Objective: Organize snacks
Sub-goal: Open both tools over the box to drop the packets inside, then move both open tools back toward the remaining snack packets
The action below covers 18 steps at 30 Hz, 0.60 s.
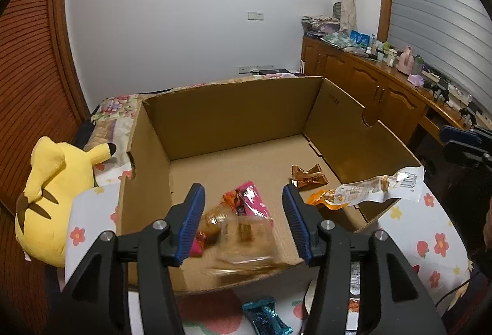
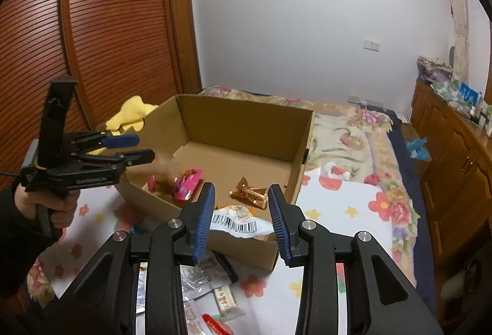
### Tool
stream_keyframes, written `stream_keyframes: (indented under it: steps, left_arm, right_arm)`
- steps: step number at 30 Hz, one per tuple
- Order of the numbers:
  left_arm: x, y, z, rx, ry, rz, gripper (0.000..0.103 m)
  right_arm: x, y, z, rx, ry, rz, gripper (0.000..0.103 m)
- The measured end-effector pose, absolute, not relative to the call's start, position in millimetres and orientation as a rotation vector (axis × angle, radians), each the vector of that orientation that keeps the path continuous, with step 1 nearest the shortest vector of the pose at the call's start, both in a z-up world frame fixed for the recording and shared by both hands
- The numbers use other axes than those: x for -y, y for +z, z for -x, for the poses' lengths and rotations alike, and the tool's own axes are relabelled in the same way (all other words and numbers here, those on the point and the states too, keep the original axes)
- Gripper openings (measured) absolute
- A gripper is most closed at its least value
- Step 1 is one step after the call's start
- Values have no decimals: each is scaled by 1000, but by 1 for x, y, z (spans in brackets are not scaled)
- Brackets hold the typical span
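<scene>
Two snacks are dropping into the cardboard box (image 1: 233, 107): left gripper (image 1: 244, 219) parted, clear bread pack (image 1: 246, 239) falling free; right gripper (image 2: 243, 221) parted, white sausage packet (image 2: 243, 221) unpinched; I am keeping both above the rim

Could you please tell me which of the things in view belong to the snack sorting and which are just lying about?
Part of the job:
cardboard box
pink packet
copper-coloured packet
white barcode packet
clear biscuit packet, blurred
loose packets on the bedspread
left gripper
right gripper

Just lying about:
yellow plush toy
wooden sideboard with its clutter
</scene>
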<state>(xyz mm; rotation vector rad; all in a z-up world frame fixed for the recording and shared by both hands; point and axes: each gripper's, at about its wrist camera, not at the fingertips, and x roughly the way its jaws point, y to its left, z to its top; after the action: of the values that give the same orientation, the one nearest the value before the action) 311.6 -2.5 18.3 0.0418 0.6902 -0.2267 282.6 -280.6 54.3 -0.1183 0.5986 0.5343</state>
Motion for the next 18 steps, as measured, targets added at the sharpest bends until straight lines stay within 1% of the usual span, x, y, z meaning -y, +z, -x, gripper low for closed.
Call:
stream_keyframes:
  steps: [2,11,18]
  left_arm:
    - [1,20,-306,-688,-228,-32,54]
    - [6,32,-267,-654,-238,-43,56]
    - [11,37,-230,-622,-263,-45,59]
  right_arm:
    - [284,58,-276,-588,531,113,40]
    - [295,65,-244,-569,521,103,42]
    - [301,56,-218,-579,509,93,43]
